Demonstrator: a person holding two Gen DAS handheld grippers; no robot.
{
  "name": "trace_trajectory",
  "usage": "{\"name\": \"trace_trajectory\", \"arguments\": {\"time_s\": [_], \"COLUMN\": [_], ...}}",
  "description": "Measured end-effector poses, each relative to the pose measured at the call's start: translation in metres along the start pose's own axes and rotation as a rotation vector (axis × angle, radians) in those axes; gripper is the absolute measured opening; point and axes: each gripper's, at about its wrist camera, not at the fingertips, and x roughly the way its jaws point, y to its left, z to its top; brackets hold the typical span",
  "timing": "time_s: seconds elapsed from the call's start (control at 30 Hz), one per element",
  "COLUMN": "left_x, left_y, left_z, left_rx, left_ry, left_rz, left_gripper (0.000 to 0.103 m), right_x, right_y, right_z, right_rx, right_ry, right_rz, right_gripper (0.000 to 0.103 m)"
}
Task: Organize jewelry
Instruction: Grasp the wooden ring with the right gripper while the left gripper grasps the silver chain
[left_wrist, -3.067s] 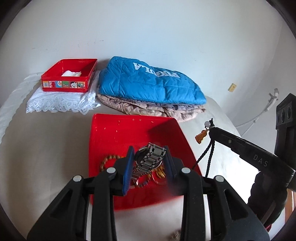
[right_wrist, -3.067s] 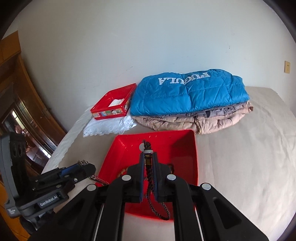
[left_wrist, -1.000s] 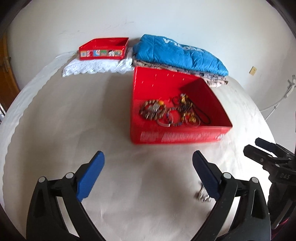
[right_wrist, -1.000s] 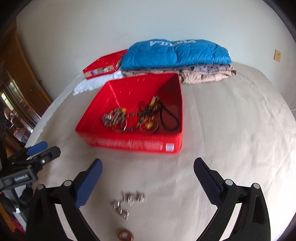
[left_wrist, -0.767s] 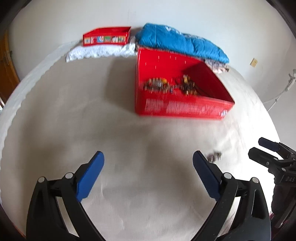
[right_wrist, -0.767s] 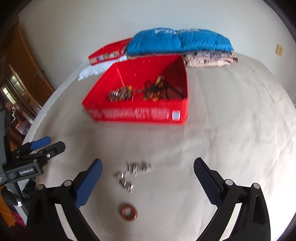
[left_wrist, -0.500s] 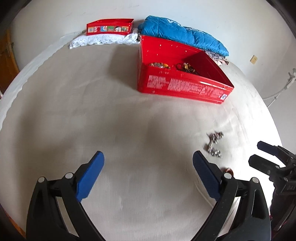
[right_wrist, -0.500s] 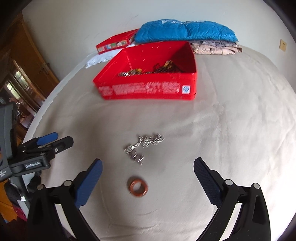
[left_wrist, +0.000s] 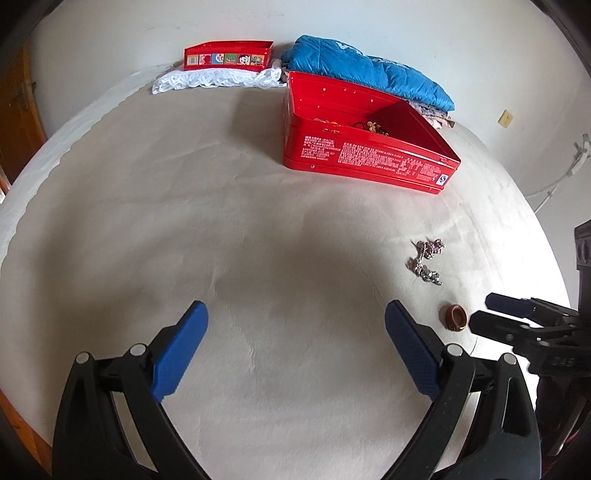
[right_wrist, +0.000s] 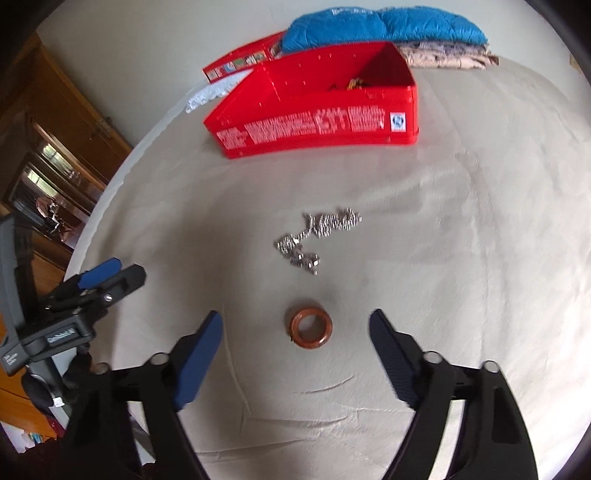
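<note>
The right tongs (right_wrist: 295, 332) hang spread wide and empty above the beige bed sheet (right_wrist: 461, 258), with the brown ring (right_wrist: 311, 328) lying flat on the sheet directly between the two blue pads (right_wrist: 195, 362), clear of both and touched by neither. At 12 o'clock from the ring, a little farther off, the silver chain (right_wrist: 314, 240) lies in a loose crumpled line on the sheet, apart from the ring. Farther again at 12 o'clock stands the open red tin (right_wrist: 314, 125), with a few dark and gold pieces of jewelry (right_wrist: 351, 84) just showing over its near wall; the view is too low to tell them apart.

The left tongs (left_wrist: 295, 350) are likewise spread wide and grip nothing, poised over bare sheet. From their camera the ring (left_wrist: 455, 316) sits at 3 o'clock, just outside the right-hand pad (left_wrist: 413, 354) and just beside the tips of the right tongs (left_wrist: 480, 314). The chain (left_wrist: 424, 260) lies at 2 o'clock, and the red tin (left_wrist: 369, 155) at 1 o'clock, well apart from the pads.

Behind the tin, against the wall, a folded blue quilted jacket (left_wrist: 362, 70) rests on a patterned cloth, and at 11 o'clock a smaller red tin (left_wrist: 229, 55) sits on white lace (left_wrist: 214, 79)
</note>
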Motion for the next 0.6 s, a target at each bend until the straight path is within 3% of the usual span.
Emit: {"name": "trace_trajectory", "arguments": {"time_s": [0.6], "left_x": [0.006], "left_y": [0.005], "left_z": [-0.003], "left_rx": [-0.004], "left_ry": [0.018], "left_rz": [0.004], "left_gripper": [0.096], "right_x": [0.025], "right_y": [0.008], "right_z": [-0.005], "right_rx": [-0.065], "right_ry": [0.029], "right_rz": [-0.134], "right_gripper": [0.036]}}
